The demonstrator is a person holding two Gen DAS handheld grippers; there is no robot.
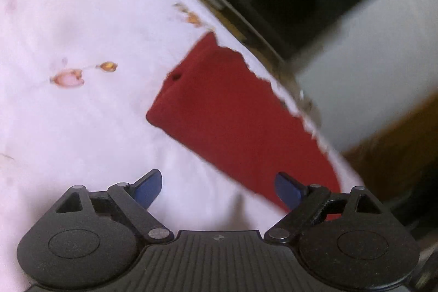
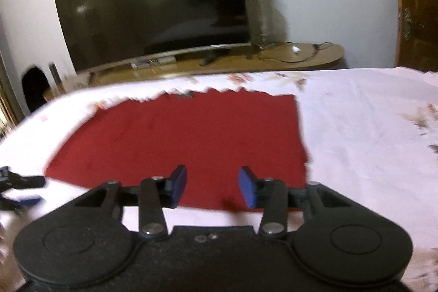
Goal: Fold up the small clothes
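- Here, the red cloth (image 2: 186, 138) lies flat on the white floral bedsheet (image 2: 356, 133), a plain dark-red rectangle with a straight right edge and a jagged-looking, blurred far edge.
- In my left view the same red cloth (image 1: 232, 111) shows a doubled edge at its near-left corner.
- My right gripper (image 2: 213, 186) stands open, blue pads apart, holding nothing; the cloth's near edge lies just beyond and between the fingertips.
- My left gripper (image 1: 219, 189) is wide open and empty; the cloth runs ahead and to the right, its end passing behind my right-hand pad (image 1: 287, 189).
- Beyond the bed, a dark television (image 2: 153, 2) sits on a wooden stand (image 2: 301, 59).
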